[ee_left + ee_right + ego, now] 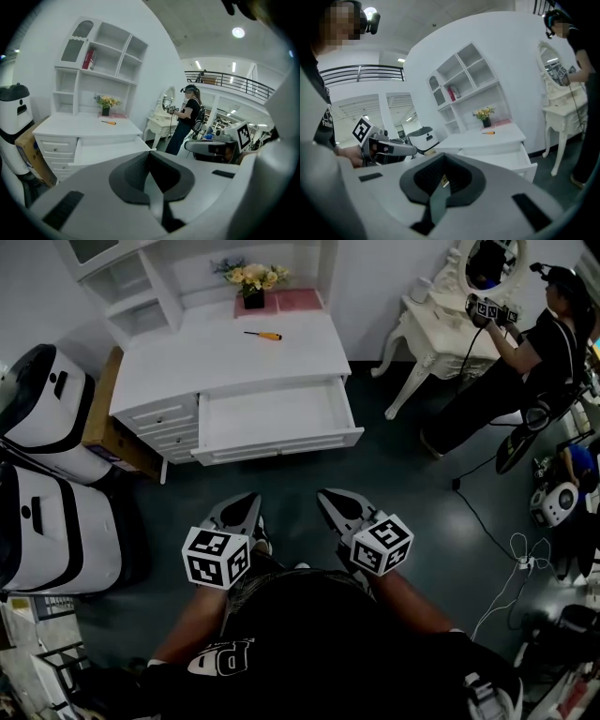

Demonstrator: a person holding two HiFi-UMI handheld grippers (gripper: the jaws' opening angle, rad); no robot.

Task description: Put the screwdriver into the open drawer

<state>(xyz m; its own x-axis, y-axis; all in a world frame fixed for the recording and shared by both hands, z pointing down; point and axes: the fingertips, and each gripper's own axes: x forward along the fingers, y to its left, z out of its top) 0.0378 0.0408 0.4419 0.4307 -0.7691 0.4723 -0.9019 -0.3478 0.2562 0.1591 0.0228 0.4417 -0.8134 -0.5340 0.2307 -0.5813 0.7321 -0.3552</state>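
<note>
Orange at its handle and thin in its dark shank, the screwdriver lies flat on the top of the white wooden desk, toward the back, near a dark pot of yellow flowers, and nothing touches it. Below the top, the wide white drawer is pulled out and, as far as the head view shows, has nothing in it. The left gripper and the right gripper are held side by side low over the dark floor, just in front of the person's body and well apart from the desk. Each gripper's own view shows its two grey jaws brought together with nothing between them. By my judgement nothing of the task is done beyond the drawer standing open. One gripper has yet to reach the desk top, open, close on the screwdriver, carry it down into the drawer and let go.
</note>
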